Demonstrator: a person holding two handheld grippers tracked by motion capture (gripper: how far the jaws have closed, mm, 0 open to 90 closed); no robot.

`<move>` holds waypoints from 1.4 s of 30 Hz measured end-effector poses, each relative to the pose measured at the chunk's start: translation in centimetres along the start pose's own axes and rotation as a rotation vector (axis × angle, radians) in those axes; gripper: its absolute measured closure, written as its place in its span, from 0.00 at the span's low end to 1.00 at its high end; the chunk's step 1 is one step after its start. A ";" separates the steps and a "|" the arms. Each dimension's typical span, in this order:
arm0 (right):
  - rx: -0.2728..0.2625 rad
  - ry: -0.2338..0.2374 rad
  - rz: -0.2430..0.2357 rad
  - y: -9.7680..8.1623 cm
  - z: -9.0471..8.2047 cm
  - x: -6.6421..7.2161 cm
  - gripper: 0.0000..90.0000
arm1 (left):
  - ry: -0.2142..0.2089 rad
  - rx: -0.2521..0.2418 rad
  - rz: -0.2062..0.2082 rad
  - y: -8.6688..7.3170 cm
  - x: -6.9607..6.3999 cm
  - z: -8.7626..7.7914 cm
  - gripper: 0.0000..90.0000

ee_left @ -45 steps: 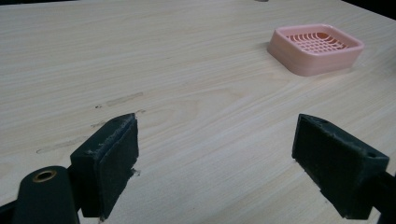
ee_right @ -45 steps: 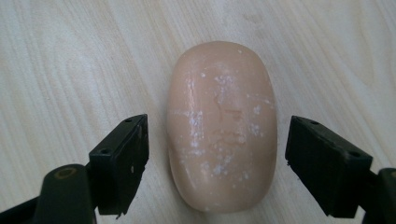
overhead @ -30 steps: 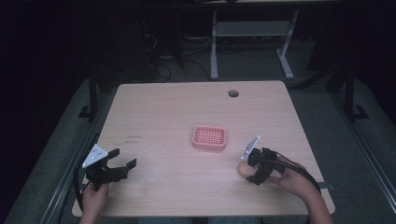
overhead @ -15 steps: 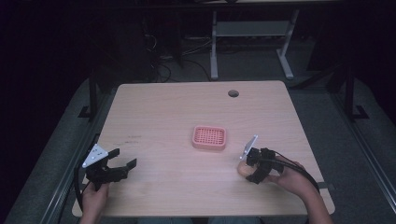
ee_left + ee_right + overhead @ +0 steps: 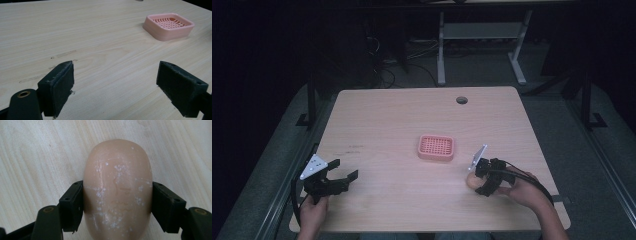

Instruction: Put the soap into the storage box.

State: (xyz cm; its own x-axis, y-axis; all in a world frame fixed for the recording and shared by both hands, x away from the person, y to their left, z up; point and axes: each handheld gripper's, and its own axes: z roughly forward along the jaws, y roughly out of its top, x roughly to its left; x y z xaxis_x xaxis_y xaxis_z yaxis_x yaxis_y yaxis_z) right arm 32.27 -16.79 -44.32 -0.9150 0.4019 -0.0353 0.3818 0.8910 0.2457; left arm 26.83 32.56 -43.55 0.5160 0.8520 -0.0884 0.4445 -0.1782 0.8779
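One oval peach soap bar [image 5: 117,187], white-flecked

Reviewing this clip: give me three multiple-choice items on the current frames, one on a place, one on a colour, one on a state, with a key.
1. Where does the soap dish sit?
A. near the middle of the table
B. at the table's far left corner
C. on the floor

2. What colour is the soap dish?
A. blue
B. pink
C. green

3. How does the right gripper stand?
A. wide open over bare wood
B. shut on the soap bar
C. shut on the dish

Key: 1 A, the high view shows it mid-table. 2 B, pink in the left gripper view. 3 B, the jaws have just been closing and both pads press the bar's sides.
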 end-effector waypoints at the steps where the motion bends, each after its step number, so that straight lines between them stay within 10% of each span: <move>1: 0.002 -0.001 -0.006 0.0 0.0 0.0 0.35 | 0.000 -0.001 -0.001 0.0 0.0 0.0 0.16; 42: -0.118 -0.013 -0.072 3.1 -2.9 -0.9 0.36 | 0.001 -0.002 -0.007 0.0 0.0 -0.1 0.16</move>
State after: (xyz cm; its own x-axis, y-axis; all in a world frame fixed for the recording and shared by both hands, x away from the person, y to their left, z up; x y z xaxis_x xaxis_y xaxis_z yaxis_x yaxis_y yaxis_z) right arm 33.86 -15.01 -40.75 -0.9375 0.3410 -0.0692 0.2964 0.8869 0.3544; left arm 26.74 32.58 -43.50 0.5121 0.8537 -0.0945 0.4471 -0.1711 0.8780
